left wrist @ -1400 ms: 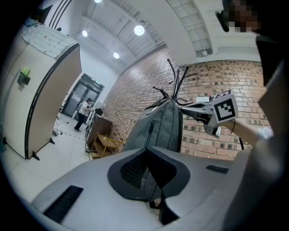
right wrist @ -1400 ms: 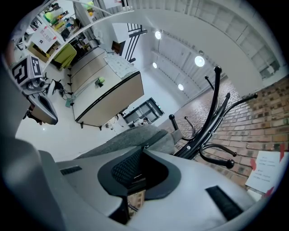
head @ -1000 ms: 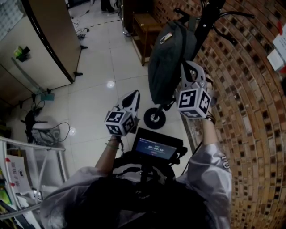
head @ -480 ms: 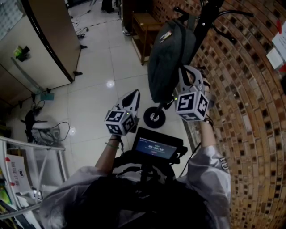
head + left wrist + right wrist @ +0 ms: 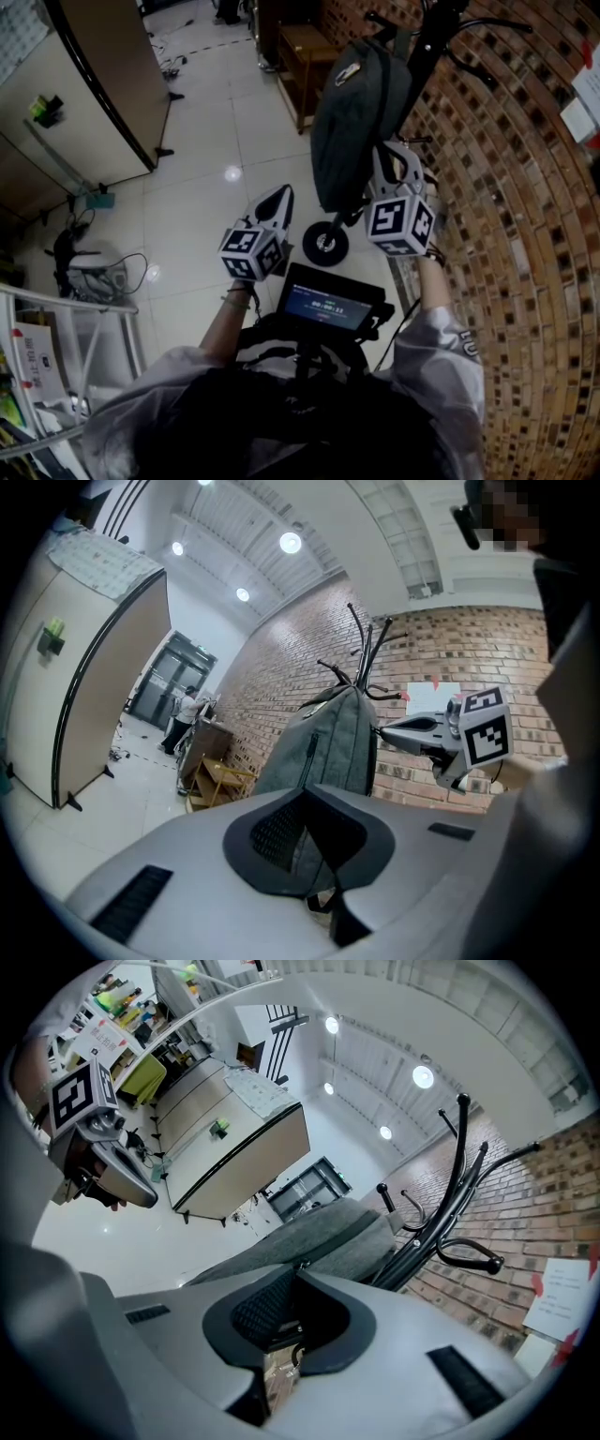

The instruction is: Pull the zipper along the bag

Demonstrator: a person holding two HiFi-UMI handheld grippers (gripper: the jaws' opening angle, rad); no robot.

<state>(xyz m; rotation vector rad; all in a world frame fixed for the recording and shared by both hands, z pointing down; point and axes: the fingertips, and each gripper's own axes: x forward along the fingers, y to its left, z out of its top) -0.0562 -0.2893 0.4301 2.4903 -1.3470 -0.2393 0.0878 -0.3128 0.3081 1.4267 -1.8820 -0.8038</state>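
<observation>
Bag (image 5: pixel 356 112) hangs from a scooter (image 5: pixel 427 47) handlebar, directly ahead of both sets of fingers. Right gripper (image 5: pixel 382 155): fingers closed at the bag's side, apparently pinching the zipper pull (image 5: pixel 301 1265). Left gripper (image 5: pixel 277 195): fingers closed, empty, short of the bag.

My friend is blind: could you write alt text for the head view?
Seen from above, a grey bag hangs on a black frame beside a brick wall. The person's right gripper reaches its side, while the left gripper sits lower, apart from it.
</observation>
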